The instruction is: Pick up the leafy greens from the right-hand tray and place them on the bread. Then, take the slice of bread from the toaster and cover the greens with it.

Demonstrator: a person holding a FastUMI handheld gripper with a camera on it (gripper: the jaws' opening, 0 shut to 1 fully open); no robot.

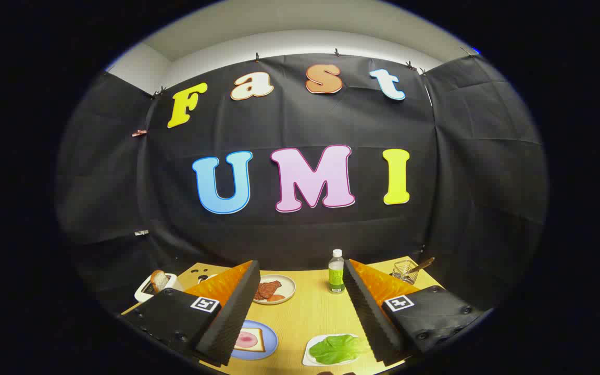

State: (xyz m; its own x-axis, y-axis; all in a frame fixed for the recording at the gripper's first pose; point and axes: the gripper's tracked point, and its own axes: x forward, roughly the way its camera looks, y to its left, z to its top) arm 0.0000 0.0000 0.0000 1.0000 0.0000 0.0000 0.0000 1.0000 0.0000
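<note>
The toaster (pixel 150 289) stood at the far left of the worktop (pixel 310 312), well left of the bottle (pixel 336 272), with a slice of bread (pixel 159 279) sticking up out of its slot. A thin stick-like thing lay just in front of the toaster; what it was could not be told.

Nearer the bottle, and still left of it, a pale plate (pixel 285 284) held some dark meat (pixel 265 289) with a reddish slice beside it. In front of that plate, nearer the camera and partly hidden behind the left finger, a blue plate (pixel 270 341) carried another slice of bread (pixel 256 342) lying flat, with a pink round of ham (pixel 246 339) on top.

The gripper (pixel 300 333) hung above the worktop with its jaws spread wide and nothing between the fingers but open wood. The bottle, clear with a green label and a white cap, stood upright beyond them, touching nothing.

In front of the bottle and slightly to its right, the greens (pixel 337 349) lay on a white tray (pixel 310 358), just inside the right finger, whose edge overlapped the tray's right side in the view. The leaves were untouched by either finger.

Right of the bottle, at the back corner, a wire basket (pixel 403 272) held a stick-like handle leaning out to the right.
</note>
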